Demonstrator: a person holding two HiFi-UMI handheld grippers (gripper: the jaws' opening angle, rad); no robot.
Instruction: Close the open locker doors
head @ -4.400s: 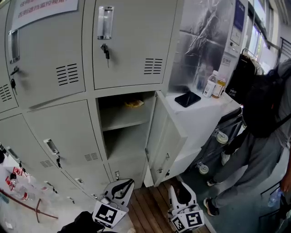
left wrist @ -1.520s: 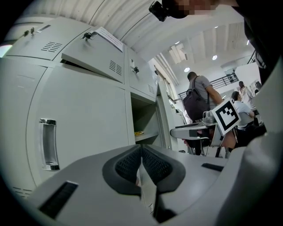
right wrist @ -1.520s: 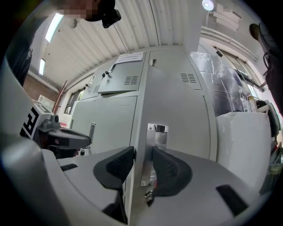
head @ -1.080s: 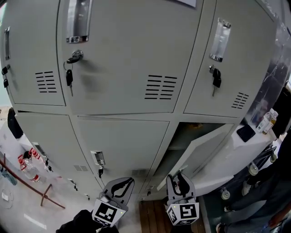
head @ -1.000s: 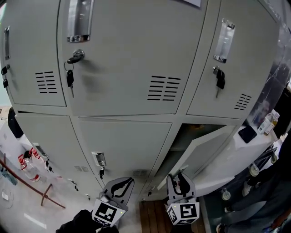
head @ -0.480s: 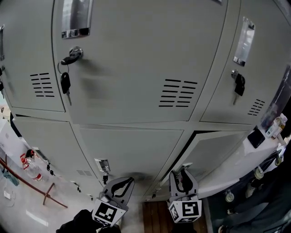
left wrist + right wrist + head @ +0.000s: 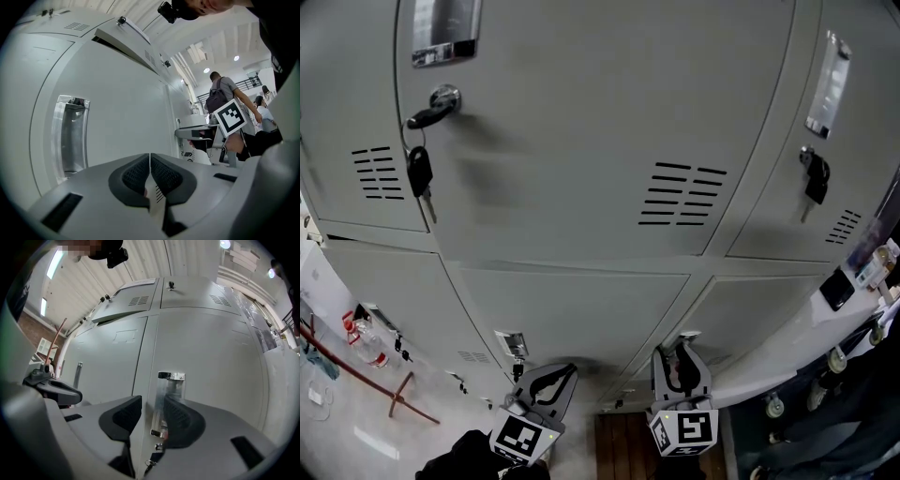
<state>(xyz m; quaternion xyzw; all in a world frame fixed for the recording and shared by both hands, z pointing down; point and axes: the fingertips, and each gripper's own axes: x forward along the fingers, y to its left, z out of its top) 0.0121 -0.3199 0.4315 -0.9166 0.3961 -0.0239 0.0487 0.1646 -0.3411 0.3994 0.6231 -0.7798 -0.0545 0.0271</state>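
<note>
Facing the lower-right locker door (image 7: 764, 314), which is seen lying flush with its neighbours, the right gripper (image 7: 680, 347) is held with jaws spread, the door's handle (image 7: 169, 397) framed between them. Left gripper (image 7: 562, 373) jaws are pressed together, nothing pinched.

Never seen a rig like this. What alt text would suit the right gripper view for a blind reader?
The right gripper, its dark grey jaws apart with nothing gripped, faces a pale grey metal locker door whose shiny chrome handle shows between the jaws. The left gripper pokes in at the left edge.
</note>
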